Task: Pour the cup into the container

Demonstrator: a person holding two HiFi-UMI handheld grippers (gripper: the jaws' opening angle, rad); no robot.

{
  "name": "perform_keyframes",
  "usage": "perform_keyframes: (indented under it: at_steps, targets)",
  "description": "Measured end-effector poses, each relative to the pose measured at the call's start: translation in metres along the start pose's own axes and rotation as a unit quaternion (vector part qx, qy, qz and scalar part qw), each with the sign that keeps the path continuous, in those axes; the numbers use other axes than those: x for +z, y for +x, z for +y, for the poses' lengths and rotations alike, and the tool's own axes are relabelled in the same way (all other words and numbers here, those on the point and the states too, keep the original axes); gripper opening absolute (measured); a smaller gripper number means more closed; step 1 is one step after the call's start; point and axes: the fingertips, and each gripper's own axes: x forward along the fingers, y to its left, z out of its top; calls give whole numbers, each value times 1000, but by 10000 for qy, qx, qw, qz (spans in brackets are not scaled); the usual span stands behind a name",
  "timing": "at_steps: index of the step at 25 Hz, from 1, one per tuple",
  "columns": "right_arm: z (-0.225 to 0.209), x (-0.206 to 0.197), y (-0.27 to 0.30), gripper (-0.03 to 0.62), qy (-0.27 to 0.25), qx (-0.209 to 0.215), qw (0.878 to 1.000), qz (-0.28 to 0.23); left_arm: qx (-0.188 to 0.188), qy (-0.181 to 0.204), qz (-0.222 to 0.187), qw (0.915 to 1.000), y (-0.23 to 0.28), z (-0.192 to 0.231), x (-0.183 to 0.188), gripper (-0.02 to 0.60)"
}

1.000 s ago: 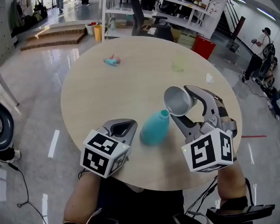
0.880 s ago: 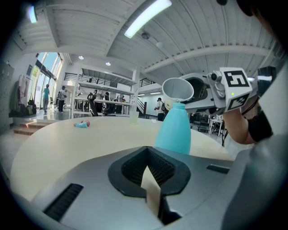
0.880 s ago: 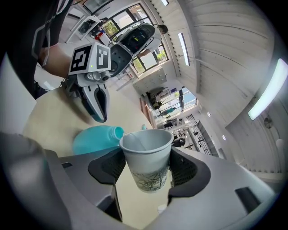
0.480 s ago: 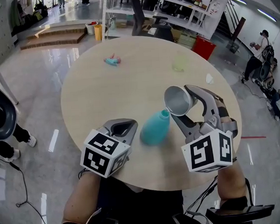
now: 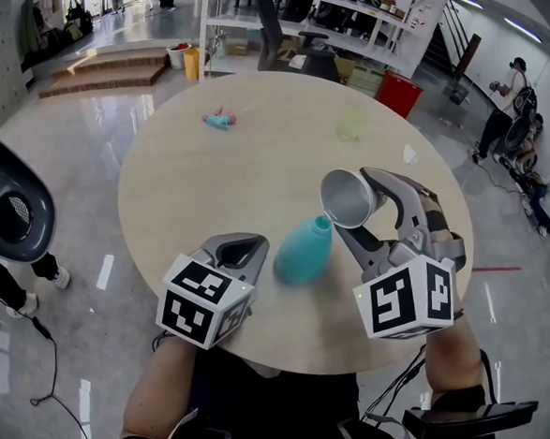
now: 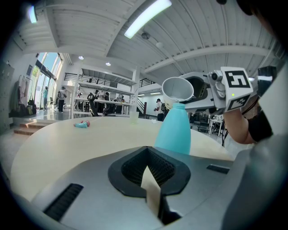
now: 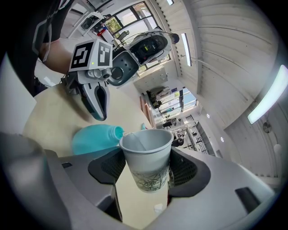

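Observation:
A teal narrow-necked container [image 5: 303, 251] stands on the round wooden table [image 5: 199, 200] near its front edge. My right gripper [image 5: 363, 208] is shut on a white paper cup [image 5: 348, 197], which is tipped on its side with its rim right at the container's mouth [image 5: 322, 223]. In the right gripper view the cup [image 7: 146, 155] sits between the jaws of the gripper [image 7: 145, 173], with the container [image 7: 95, 137] just past its rim. My left gripper [image 5: 237, 257] rests low beside the container's left side, shut and empty. In its own view the left gripper [image 6: 147, 165] faces the container [image 6: 173, 131] and the cup [image 6: 177, 89].
A small teal and pink toy [image 5: 219, 119] lies at the table's far side. A pale green cup [image 5: 350, 124] and a white scrap [image 5: 409, 155] sit at the far right. A black chair [image 5: 10, 212] and a person's leg are on the floor to the left.
Both grippers, the cup and the container have held still. On the floor at the left, the black chair and a person's leg have moved further into view.

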Motion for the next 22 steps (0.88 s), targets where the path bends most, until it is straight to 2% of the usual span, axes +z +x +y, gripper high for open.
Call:
perform_keyframes:
  at_steps: [11, 14, 18, 20, 22]
  targets:
    - [4, 3, 0, 310, 155, 78, 9998, -74, -1, 6, -6, 10000, -2, 2, -2, 0]
    - [5, 0, 1, 310, 553, 190, 9981, -207, 5, -1, -13, 10000, -1, 2, -1, 0]
    - [1, -10, -6, 310, 1323, 237, 9899, -458, 2, -9, 4, 10000, -1, -1, -1, 0]
    - [-4, -16, -8, 310, 1740, 198, 9829, -566, 1, -7, 19, 10000, -1, -1, 0, 0]
    - [-7, -26, -10, 310, 2352, 227, 9690, -718, -5, -26, 38, 10000, -1, -1, -2, 0]
